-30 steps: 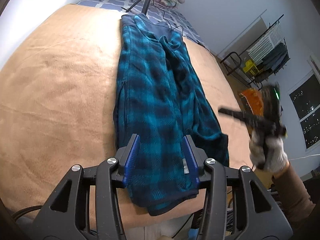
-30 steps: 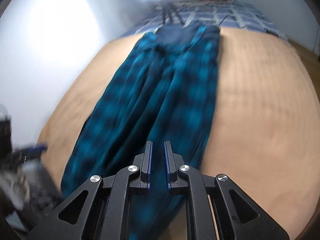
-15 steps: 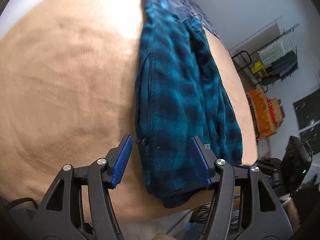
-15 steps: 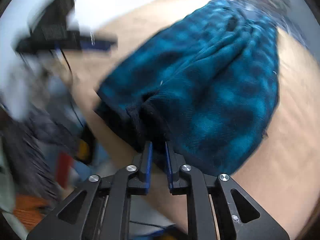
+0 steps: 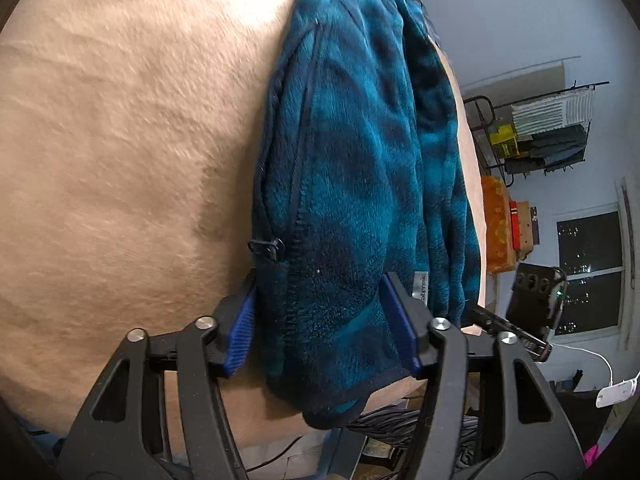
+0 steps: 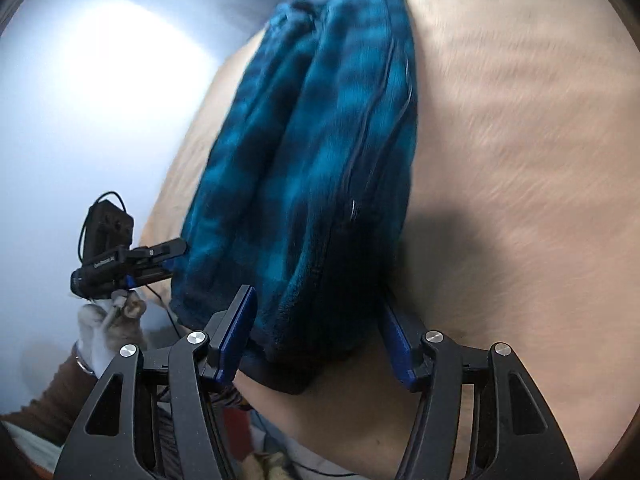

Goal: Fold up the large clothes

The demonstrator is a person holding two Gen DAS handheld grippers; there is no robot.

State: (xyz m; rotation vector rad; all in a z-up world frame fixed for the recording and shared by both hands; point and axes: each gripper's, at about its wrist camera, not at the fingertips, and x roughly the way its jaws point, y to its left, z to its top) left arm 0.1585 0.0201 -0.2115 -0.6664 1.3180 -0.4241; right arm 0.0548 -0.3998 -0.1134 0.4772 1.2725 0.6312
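surface: we see a bed under a tan fleecy blanket (image 5: 120, 160), softly rippled and blurred in the right wrist view.
garment: a teal and navy plaid fleece (image 5: 352, 184) lies lengthwise on the blanket, folded narrow, its near hem hanging over the bed's edge toward us.
detail: a zip pull (image 5: 266, 246) sits on the fleece's left seam, and a small grey label (image 5: 420, 288) on the hem.
left claw: our left claw (image 5: 322, 320) has its blue pads spread apart, straddling the hem, one pad at each side of the cloth.
right claw: our right claw (image 6: 318, 336) is likewise spread wide around the same hem, not pinching it.
room, right side: a black wire rack (image 5: 540, 132) with folded things, orange boxes (image 5: 498, 224) near the bed, a dark window (image 5: 592, 272), a white cable (image 5: 588, 356).
room, left side: a pale wall (image 6: 80, 120) with a bright glow.
below the bed edge: cables and clutter, too dim for us to name.
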